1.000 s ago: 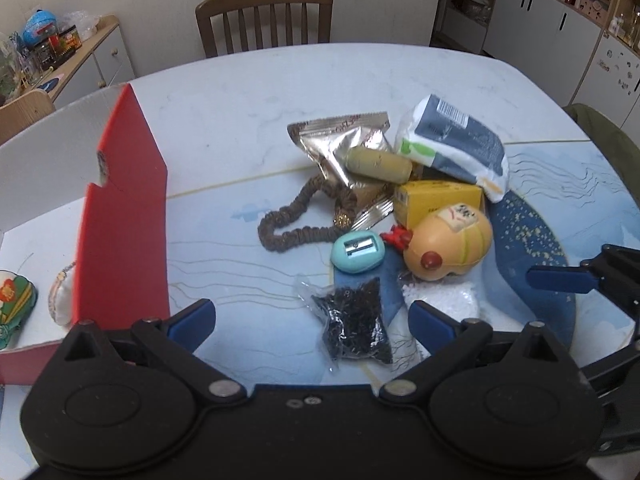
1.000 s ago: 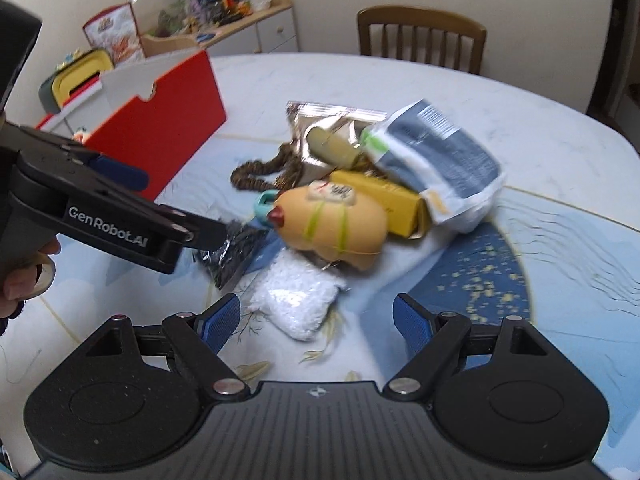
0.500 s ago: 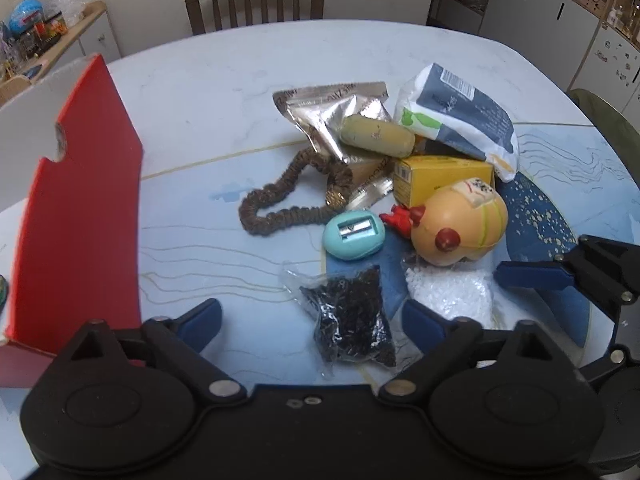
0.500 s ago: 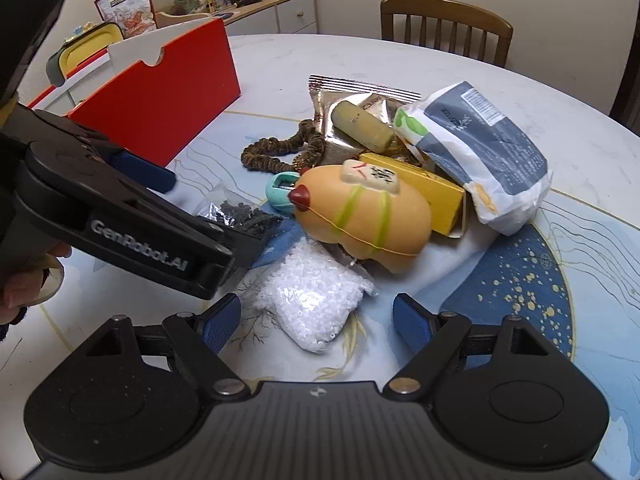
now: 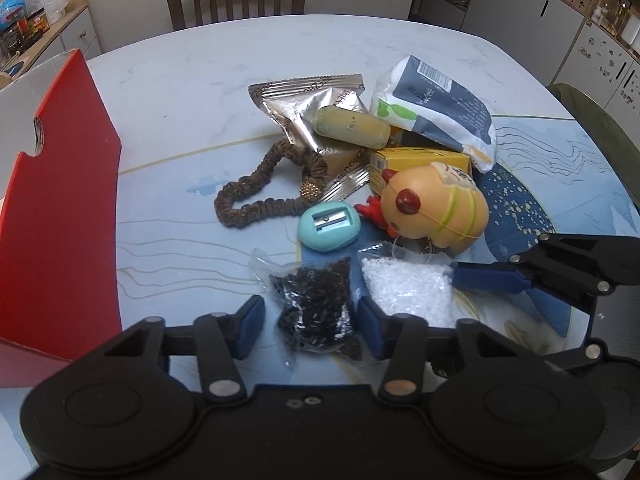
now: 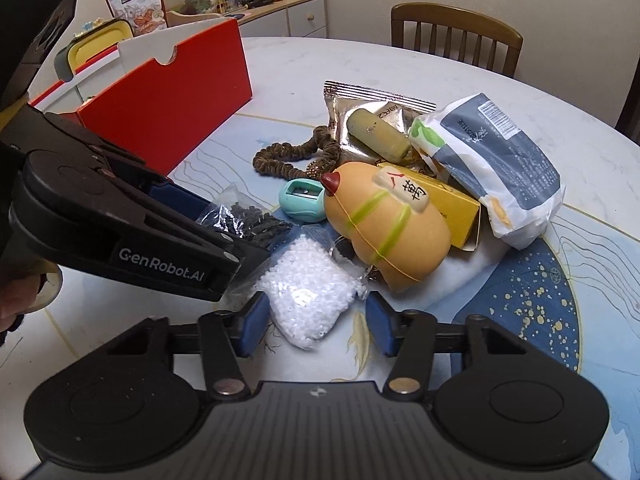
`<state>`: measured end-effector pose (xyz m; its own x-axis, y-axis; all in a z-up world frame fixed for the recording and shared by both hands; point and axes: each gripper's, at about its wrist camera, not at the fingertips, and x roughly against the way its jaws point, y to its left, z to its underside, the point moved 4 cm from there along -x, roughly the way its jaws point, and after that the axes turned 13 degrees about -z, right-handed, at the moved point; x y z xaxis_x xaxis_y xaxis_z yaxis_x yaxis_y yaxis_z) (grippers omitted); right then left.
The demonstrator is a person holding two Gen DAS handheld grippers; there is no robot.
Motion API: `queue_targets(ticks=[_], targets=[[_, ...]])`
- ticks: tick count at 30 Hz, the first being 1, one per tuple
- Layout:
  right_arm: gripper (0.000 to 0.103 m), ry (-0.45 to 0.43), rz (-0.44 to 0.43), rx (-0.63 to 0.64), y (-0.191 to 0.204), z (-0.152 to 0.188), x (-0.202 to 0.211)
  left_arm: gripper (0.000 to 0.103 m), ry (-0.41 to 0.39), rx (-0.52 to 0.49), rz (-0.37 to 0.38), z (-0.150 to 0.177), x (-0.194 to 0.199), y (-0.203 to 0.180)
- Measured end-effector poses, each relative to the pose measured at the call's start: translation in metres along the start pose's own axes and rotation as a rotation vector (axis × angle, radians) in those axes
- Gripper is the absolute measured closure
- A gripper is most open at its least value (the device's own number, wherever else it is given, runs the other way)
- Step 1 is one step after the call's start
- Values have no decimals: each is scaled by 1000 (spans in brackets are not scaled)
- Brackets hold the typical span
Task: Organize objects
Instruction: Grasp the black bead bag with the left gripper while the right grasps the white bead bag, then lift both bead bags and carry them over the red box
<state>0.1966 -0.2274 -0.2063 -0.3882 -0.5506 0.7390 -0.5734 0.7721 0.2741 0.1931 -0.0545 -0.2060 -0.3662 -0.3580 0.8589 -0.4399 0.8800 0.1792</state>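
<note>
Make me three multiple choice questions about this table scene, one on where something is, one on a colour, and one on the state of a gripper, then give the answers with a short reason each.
1. Where does the bag of black beads lie?
A. Between the open fingers of the left gripper
B. Inside the red box
C. On top of the yellow box

2. What colour is the pencil sharpener?
A. Orange
B. Light blue-green
C. Purple

3. How does the right gripper stand?
A. Shut on the hair scrunchie
B. Shut on the foil packet
C. Open, with the bag of white beads between its fingers

Answers:
1 A: in the left wrist view the black bag sits on the table between the two blue pads.
2 B: its rounded shell is pale teal around a metal blade.
3 C: the right wrist view shows the pads apart, on either side of the white bag.
</note>
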Motion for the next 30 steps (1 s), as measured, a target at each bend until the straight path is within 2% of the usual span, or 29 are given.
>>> queue_targets(ticks=[1,4,10,22,30], targets=[[61,-1,-2,2,1,0,0,62,-1,-4,0,1,1,0],[70,-4,0,7,4,1,1,64,-1,-6,-4,3,2,0],[76,-19,5,12,9,0,6,65,-5,9,-1,6,11,6],[77,-86,-26,-16,31,1,45,66,-28,37,28,13,45,18],[77,-125,-32,-19,48,-14,75,67,-54,59,52,12,73,30]])
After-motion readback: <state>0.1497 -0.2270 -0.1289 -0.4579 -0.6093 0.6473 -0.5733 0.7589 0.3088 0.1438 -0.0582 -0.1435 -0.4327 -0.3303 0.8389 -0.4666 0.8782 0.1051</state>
